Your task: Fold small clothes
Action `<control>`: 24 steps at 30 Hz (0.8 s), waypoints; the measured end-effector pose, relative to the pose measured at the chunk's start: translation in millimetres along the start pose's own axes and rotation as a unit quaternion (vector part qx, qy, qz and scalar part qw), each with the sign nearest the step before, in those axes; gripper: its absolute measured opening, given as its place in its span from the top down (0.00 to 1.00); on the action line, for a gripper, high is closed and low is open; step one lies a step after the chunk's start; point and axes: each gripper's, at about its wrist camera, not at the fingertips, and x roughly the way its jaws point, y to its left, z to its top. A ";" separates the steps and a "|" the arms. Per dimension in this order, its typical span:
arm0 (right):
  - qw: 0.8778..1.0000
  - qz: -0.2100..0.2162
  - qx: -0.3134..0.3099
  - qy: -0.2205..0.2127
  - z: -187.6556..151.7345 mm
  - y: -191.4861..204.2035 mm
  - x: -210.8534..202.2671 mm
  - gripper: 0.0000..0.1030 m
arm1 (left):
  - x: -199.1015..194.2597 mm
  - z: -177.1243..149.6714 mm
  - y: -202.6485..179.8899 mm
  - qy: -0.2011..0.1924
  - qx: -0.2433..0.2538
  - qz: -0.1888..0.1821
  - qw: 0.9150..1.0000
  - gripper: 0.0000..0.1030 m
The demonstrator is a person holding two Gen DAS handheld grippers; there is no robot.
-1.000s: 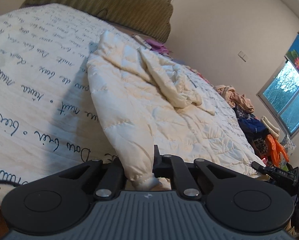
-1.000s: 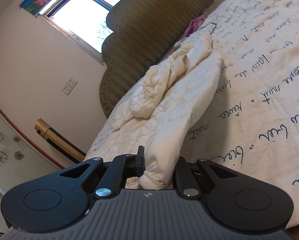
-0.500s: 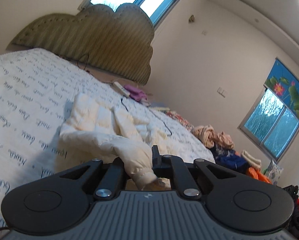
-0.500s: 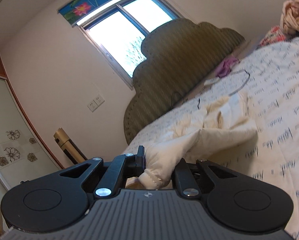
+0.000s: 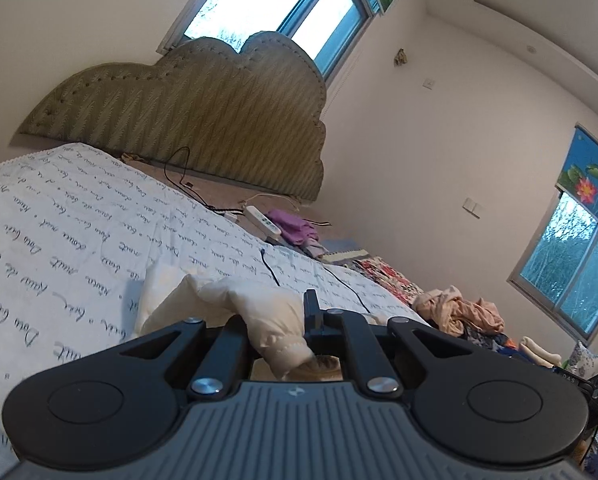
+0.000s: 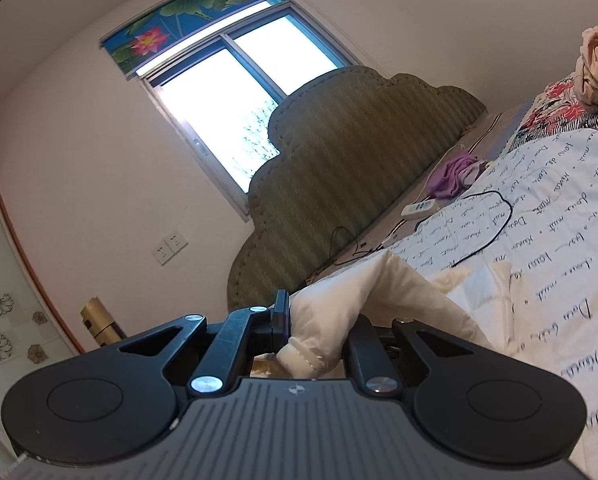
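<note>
2 grippers, 1 garment; bed (image 5: 59,240) with script-printed white quilt fills the foreground, olive scalloped headboard (image 5: 203,120) behind it against the wall; cream puffer jacket (image 5: 203,300) lies partly on the quilt, both cuffed sleeves lifted toward the cameras; left gripper (image 5: 277,332) pressed together on 1 sleeve cuff; right gripper (image 6: 317,334) pinching the other cuff, jaws slightly apart around the padded fabric; black cable (image 5: 271,268) trails across the quilt beyond the jacket; white power strip (image 5: 261,220) and purple cloth (image 5: 295,226) sit near the headboard.
</note>
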 end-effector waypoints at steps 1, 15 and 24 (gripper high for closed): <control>1.000 -0.006 -0.003 -0.001 3.7 -2.6 9.9 0.86 | 9.6 4.0 1.1 0.000 0.002 0.005 1.000 0.94; 0.992 -0.119 0.015 0.034 18.4 -76.9 156.5 0.86 | 181.8 18.1 35.1 0.055 0.042 0.130 0.989 0.94; 0.980 -0.191 -0.006 0.050 1.4 -96.0 210.8 0.26 | 236.2 -4.2 53.8 0.128 0.070 0.194 0.970 0.88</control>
